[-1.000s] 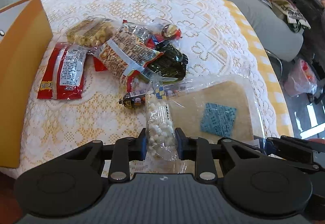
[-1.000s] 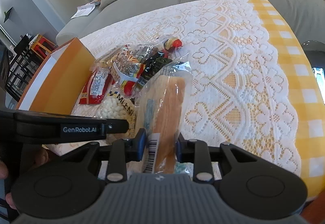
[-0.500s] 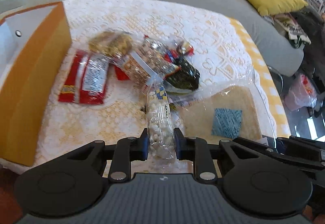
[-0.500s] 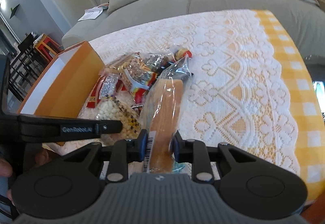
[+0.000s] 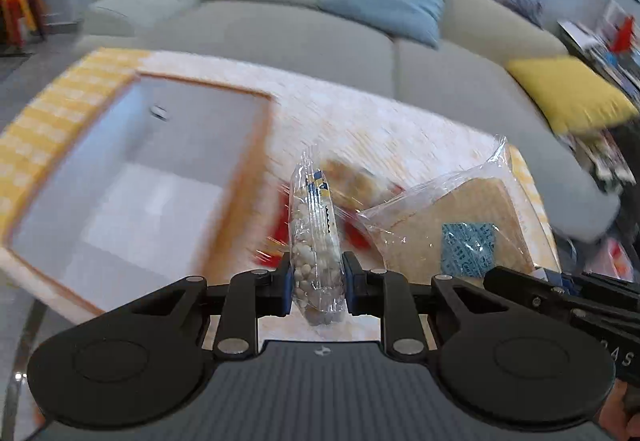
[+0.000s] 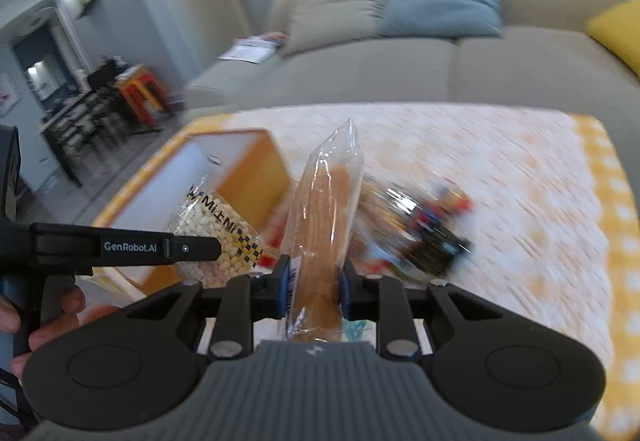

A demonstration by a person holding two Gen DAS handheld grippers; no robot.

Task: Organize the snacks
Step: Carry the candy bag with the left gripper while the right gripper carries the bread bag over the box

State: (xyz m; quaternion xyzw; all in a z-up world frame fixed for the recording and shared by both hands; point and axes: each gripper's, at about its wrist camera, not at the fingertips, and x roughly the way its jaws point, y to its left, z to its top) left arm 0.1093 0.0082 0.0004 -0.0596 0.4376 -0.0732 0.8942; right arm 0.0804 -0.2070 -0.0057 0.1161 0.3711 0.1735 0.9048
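A lace cloth (image 6: 500, 177) covers the table; a grey sofa (image 5: 280, 37) fills the upper frame. Left gripper (image 5: 316, 281) clamps a bead bag (image 5: 316, 237), right gripper (image 6: 314, 291) a wafer pack (image 6: 324, 225).

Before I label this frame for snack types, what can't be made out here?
- Snack pile on the table, right wrist view: motion blur smears the wrappers; brands unreadable.
- Red packets, left wrist view: blurred and mostly behind the bag of white pellets.
- Orange box interior: near corner cut off by the left tongs.
- Flat cracker pack: blue label print too small.
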